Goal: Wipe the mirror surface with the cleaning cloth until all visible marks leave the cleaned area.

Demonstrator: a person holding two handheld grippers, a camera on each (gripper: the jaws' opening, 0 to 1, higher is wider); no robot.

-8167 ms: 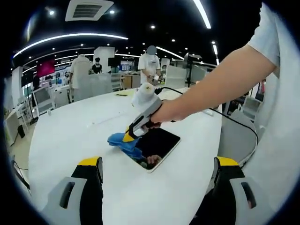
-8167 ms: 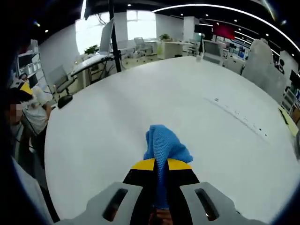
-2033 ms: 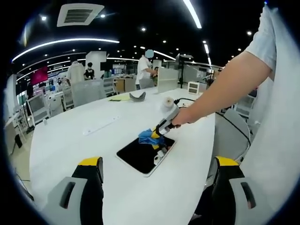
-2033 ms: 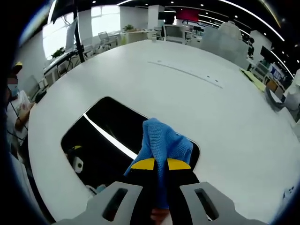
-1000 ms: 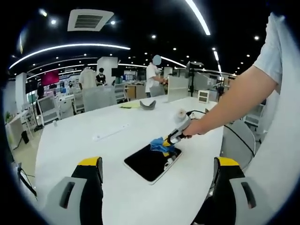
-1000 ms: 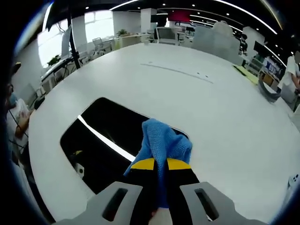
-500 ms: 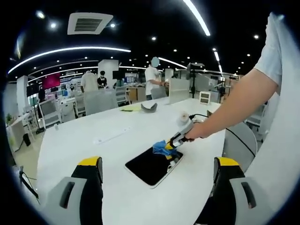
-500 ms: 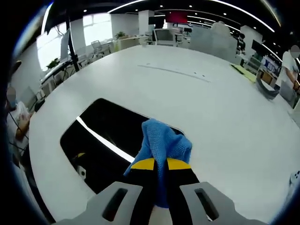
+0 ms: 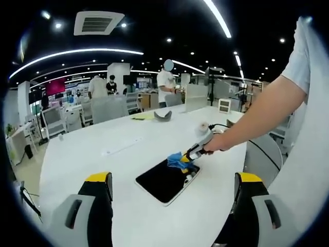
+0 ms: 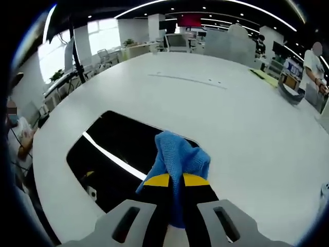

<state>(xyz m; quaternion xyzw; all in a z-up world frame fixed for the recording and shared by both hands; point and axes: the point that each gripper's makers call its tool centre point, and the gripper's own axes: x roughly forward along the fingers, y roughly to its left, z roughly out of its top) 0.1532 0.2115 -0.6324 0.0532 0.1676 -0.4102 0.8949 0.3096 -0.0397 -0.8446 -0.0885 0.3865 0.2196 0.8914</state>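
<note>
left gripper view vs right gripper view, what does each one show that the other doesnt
Left gripper view alone: the person's forearm reaching in from the right, holding the right claw from outside, the left claw's own jaws wide apart, and the mirror's whole outline.

Right gripper view alone: the right claw's jaws up close, shut on the blue cloth, and a bright ceiling-light streak reflected in the mirror.

Both: the white table, the dark mirror lying flat on it, and the blue cloth at the mirror's edge.
</note>
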